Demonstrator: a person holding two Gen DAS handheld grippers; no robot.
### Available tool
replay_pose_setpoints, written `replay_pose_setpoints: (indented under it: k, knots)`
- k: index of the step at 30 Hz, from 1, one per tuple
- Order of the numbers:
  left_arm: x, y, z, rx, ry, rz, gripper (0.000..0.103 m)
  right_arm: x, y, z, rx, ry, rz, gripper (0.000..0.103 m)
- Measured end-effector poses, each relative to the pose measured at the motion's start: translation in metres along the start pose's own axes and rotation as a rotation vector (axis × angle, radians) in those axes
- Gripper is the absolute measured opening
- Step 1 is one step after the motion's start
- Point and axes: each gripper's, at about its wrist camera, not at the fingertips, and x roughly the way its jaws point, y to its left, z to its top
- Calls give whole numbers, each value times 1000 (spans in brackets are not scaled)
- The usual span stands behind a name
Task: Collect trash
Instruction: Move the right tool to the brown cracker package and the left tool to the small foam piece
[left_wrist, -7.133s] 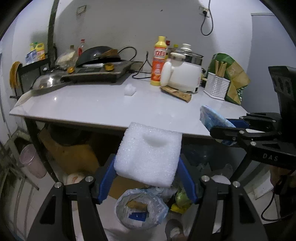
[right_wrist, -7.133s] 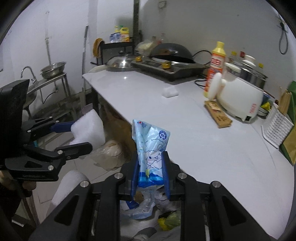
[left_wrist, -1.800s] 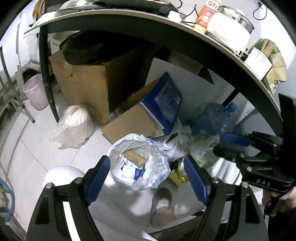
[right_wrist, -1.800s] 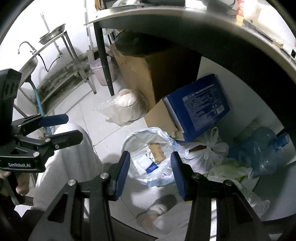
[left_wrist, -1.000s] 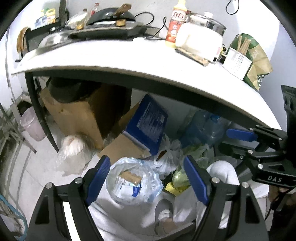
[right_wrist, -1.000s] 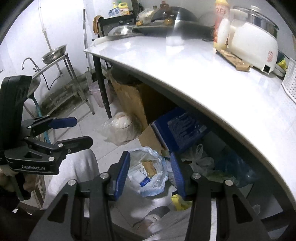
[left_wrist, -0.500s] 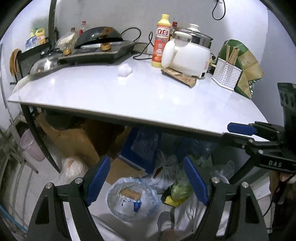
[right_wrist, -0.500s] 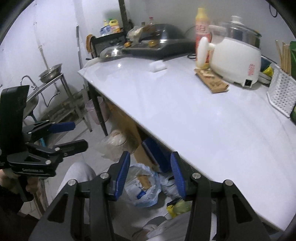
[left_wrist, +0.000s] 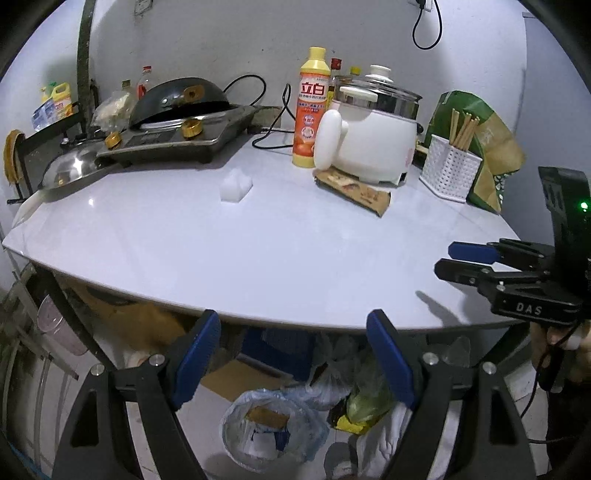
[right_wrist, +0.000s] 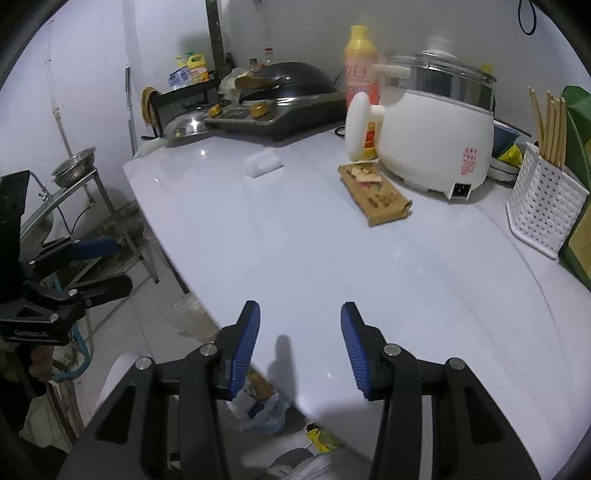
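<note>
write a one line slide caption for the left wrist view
Open left tongs above the trash bag, facing a white table with a foam piece and brown wrapper.

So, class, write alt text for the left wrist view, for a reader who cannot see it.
The left gripper, open and empty, points over a white table holding a small foam piece, a brown wrapper, a detergent bottle and a rice cooker. The right gripper is at the right. A trash bag sits on the floor.

Both wrist views look down-forward over the counter (left_wrist: 258, 251) edge, close; shared: foam block (left_wrist: 236, 186) at 12 o'clock, rice cooker (right_wrist: 436, 144).
</note>
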Motion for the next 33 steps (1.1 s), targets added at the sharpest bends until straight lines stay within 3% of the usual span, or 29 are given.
replay_pose_setpoints:
  k: [2, 5, 17, 20, 24, 33]
  knots:
    - [5, 1, 7, 7, -4, -7, 82, 5, -4, 7, 1, -2, -8, 43]
    - [13, 3, 17, 13, -12, -16, 82, 15, -13, 19, 12, -5, -18, 53]
    - [55, 28, 51, -13, -1, -49, 82, 71, -63, 57, 135, 19, -35, 61]
    - [63, 35, 58, -17, -4, -56, 82, 81, -72, 70, 153, 14, -57, 67]
    - [76, 47, 70, -23, -5, -49, 82, 98, -80, 90, 149, 16, -86, 76]
    - [109, 72, 94, -13, 28, -27, 82, 140, -78, 117, 74, 81, -154, 77]
